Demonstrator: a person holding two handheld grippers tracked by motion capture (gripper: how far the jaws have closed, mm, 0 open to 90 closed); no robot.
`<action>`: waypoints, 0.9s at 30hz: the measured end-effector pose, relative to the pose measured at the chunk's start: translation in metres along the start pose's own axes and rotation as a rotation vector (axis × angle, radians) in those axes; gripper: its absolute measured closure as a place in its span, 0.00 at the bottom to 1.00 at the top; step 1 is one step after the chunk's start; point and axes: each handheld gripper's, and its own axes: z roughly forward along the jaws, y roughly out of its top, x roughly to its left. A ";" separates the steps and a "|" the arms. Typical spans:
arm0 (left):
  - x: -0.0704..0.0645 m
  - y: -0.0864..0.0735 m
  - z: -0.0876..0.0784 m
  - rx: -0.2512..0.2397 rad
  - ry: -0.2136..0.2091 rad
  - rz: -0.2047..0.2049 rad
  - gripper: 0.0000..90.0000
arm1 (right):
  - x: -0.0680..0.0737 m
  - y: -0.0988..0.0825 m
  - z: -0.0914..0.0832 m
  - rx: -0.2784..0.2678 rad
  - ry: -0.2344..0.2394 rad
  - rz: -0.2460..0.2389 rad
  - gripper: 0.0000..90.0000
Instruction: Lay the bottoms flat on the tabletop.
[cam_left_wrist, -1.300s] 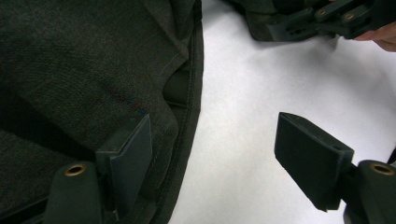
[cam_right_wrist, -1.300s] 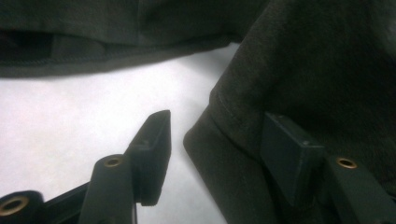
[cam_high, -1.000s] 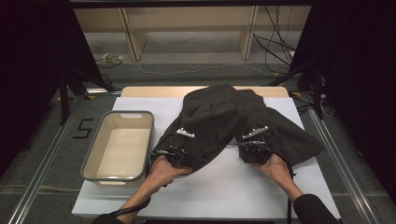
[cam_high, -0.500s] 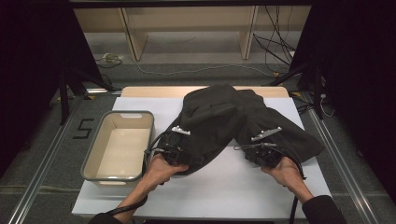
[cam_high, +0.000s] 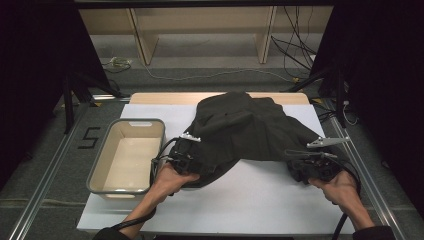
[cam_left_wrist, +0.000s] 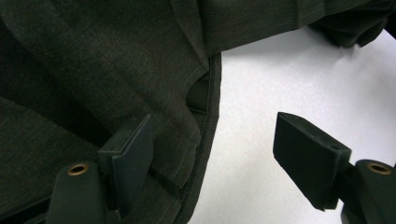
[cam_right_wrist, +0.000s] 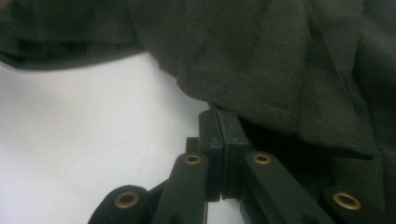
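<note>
In the right gripper view the right gripper (cam_right_wrist: 218, 122) is pressing its two fingers (cam_right_wrist: 208, 135) tightly together, having just been closing, and their tips are sitting right at the hem of the dark garment (cam_right_wrist: 261, 60); whether a fold of cloth is pinched between them cannot be told, since the hem is draping over the tips. In the left gripper view the left gripper (cam_left_wrist: 212, 149) is holding its fingers (cam_left_wrist: 133, 156) wide apart, one lying on the garment (cam_left_wrist: 107, 70), the other hanging over the bare white bench (cam_left_wrist: 280, 79), with the stitched edge running between them and nothing being squeezed. From the high view, the left gripper (cam_high: 186, 159) and the right gripper (cam_high: 306, 167) are working the two near corners of the garment (cam_high: 245, 127), which is lying spread across the middle and far part of the bench (cam_high: 250, 200). A beige tub (cam_high: 102, 172) is standing just beside the left hand (cam_high: 170, 177).
</note>
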 end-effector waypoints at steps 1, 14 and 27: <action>0.000 0.000 0.000 0.000 0.000 0.000 0.32 | 0.000 0.001 -0.004 -0.013 0.007 0.004 1.00; -0.002 0.000 0.000 0.006 0.001 0.014 0.32 | -0.015 0.007 -0.012 -0.058 -0.073 0.037 1.00; -0.005 0.000 0.002 0.032 -0.017 0.026 0.29 | -0.064 0.004 0.049 0.107 -0.258 0.056 1.00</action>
